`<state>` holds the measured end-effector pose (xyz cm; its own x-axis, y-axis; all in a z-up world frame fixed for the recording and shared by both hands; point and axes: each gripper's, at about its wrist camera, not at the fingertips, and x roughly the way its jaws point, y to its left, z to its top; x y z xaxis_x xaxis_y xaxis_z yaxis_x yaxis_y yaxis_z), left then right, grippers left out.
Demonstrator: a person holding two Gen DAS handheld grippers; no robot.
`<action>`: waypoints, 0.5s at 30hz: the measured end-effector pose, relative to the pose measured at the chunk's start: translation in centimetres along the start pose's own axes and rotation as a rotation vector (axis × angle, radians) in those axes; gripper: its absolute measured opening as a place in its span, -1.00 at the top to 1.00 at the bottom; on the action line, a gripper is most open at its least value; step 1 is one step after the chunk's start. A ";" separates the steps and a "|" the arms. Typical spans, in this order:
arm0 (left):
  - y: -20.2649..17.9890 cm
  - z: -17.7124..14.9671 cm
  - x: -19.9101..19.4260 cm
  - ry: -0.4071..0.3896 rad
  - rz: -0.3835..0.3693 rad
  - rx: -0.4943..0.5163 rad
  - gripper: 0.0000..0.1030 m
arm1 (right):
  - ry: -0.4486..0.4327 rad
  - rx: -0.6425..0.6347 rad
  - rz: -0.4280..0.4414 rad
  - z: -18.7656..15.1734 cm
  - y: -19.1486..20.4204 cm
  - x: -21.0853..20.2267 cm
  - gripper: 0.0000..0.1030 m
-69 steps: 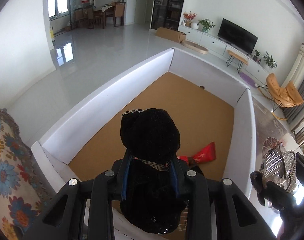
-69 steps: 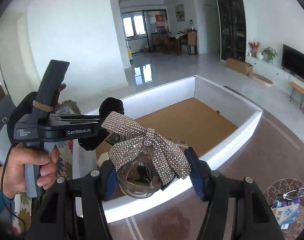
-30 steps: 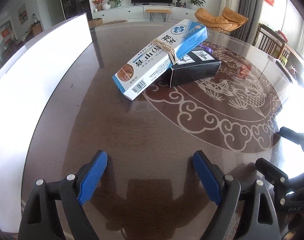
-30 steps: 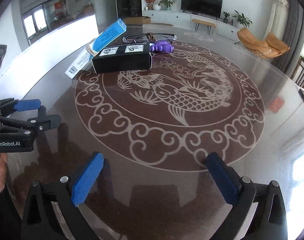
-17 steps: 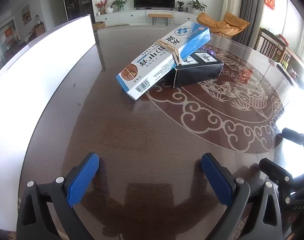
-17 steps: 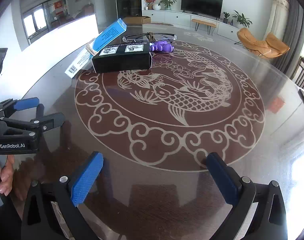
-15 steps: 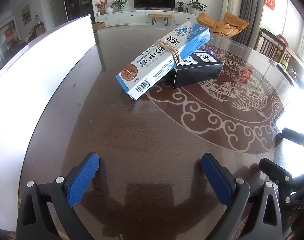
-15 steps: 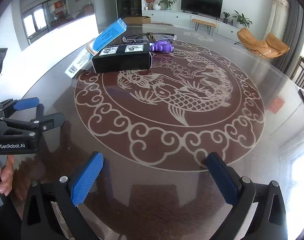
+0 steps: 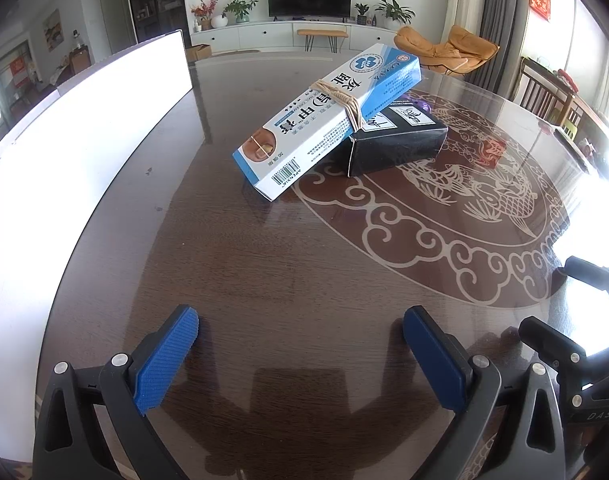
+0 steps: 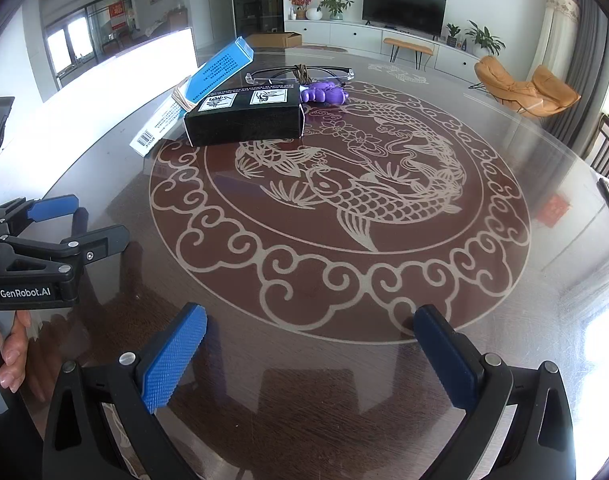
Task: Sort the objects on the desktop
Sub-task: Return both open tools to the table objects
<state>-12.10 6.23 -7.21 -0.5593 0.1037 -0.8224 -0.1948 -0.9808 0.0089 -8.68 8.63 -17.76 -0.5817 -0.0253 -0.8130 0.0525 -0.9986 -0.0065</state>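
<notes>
My left tool (image 9: pixel 300 354) and my right tool (image 10: pixel 310 356) both hang spread wide and empty just above the desk (image 10: pixel 384 400). Well ahead of them, a blue and white box (image 9: pixel 324 116) leans on a black box (image 10: pixel 244 118). Beyond the black box lie a purple toy (image 10: pixel 324 94) and glasses (image 10: pixel 300 73).

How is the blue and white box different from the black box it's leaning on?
The blue and white box is long, slim and tilted, one end propped up; the black box is shorter, squatter and lies flat on the table. The blue and white box has rubber bands around it; the black box shows none, only two white labels on top. Both are rectangular cartons, touching.
</notes>
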 end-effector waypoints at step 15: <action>0.0 0.2 0.1 -0.001 0.001 -0.001 -1.00 | 0.000 -0.001 0.000 0.0 -0.1 0.0 -1.00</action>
<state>-12.26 6.24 -7.17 -0.5605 0.1026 -0.8218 -0.1933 -0.9811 0.0093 -8.69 8.68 -17.79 -0.5817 -0.0256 -0.8130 0.0533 -0.9986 -0.0067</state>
